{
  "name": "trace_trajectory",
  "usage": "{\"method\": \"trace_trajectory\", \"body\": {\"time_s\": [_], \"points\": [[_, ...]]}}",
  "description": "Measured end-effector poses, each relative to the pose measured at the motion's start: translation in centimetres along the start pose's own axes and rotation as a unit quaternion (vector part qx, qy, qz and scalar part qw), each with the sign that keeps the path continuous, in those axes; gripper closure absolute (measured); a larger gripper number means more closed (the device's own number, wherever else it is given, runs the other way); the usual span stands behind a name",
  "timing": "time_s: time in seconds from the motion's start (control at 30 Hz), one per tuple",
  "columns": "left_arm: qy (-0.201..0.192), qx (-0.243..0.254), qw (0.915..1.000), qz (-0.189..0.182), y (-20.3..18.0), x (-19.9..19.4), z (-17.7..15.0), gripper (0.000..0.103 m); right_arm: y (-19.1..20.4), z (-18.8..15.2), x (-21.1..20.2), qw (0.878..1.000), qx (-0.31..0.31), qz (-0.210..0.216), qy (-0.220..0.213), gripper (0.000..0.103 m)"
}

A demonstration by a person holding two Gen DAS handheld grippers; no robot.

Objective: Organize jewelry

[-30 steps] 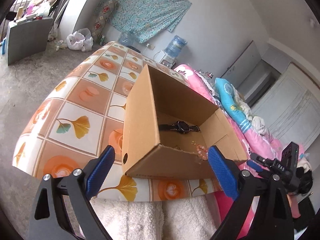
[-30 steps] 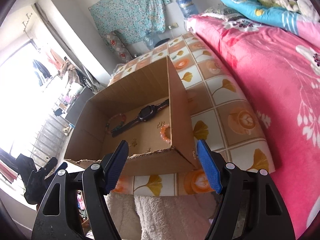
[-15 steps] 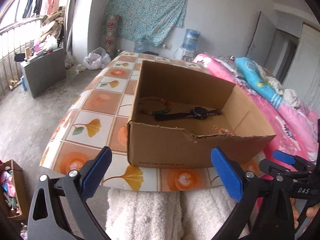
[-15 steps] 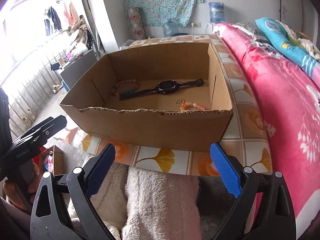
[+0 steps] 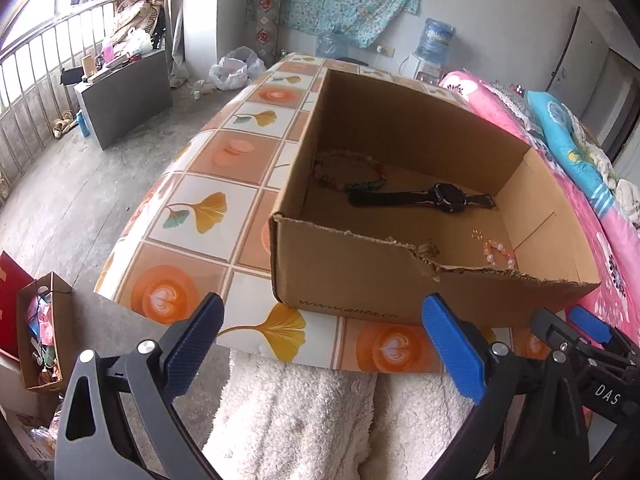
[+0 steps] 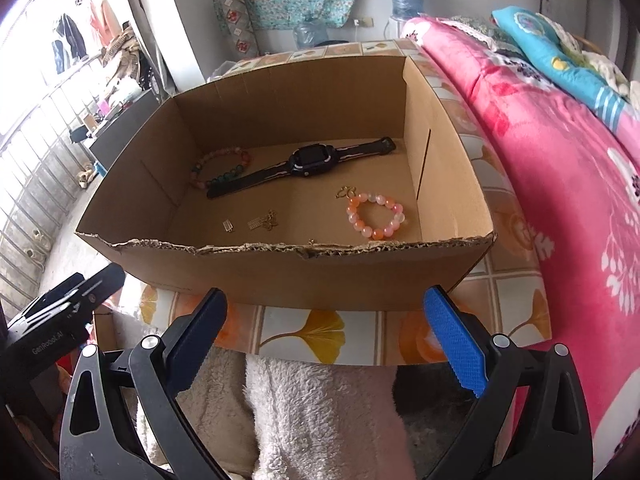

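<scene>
A black watch (image 6: 308,160) lies flat across the floor of an open cardboard box (image 6: 280,276), with a dark beaded bracelet (image 6: 220,168) at its strap end and a pink-and-orange beaded bracelet (image 6: 376,216) nearer the front right corner. Small gold pieces (image 6: 264,222) lie by the torn front wall, too small to identify. The box front reads "www.anta.cn" (image 5: 348,309). It stands on a desk (image 5: 208,208) covered in leaf-patterned cloth, beside a pink bed (image 6: 560,152). The left tongs (image 5: 320,344) and right tongs (image 6: 324,336) both gape wide, holding nothing, short of the box. Lettering "DAS" (image 5: 606,394) and "GenRobot.AI" (image 6: 48,344) marks their bodies.
</scene>
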State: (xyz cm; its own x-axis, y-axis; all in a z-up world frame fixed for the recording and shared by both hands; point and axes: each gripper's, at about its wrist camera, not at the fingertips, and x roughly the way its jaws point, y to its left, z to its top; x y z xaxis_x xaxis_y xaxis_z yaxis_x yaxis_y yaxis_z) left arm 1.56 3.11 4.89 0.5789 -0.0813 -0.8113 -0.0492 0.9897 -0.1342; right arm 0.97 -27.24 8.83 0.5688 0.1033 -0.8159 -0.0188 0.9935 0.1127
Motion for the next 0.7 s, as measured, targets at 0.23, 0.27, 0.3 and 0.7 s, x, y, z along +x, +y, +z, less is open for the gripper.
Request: {"method": "trace_trajectory", "body": {"time_s": [0.23, 0.27, 0.3, 0.7], "points": [[0.010, 0.051, 0.9983, 0.024, -2.3, 0.1, 0.2, 0.006, 0.6, 0.3, 0.4, 1.000, -0.002, 0.004, 0.003, 0.008], [0.011, 0.053, 0.9982, 0.025, -2.5, 0.1, 0.3, 0.006, 0.6, 0.3, 0.5, 1.000, -0.003, 0.002, 0.004, 0.008], [0.011, 0.054, 0.9981, 0.025, -2.7, 0.1, 0.4, 0.006, 0.7, 0.3, 0.5, 1.000, -0.004, 0.000, 0.005, 0.008], [0.014, 0.065, 0.9972, 0.034, -3.3, 0.5, 1.0, 0.006, 0.5, 0.6, 0.9, 1.000, -0.006, -0.017, 0.008, 0.008]]}}
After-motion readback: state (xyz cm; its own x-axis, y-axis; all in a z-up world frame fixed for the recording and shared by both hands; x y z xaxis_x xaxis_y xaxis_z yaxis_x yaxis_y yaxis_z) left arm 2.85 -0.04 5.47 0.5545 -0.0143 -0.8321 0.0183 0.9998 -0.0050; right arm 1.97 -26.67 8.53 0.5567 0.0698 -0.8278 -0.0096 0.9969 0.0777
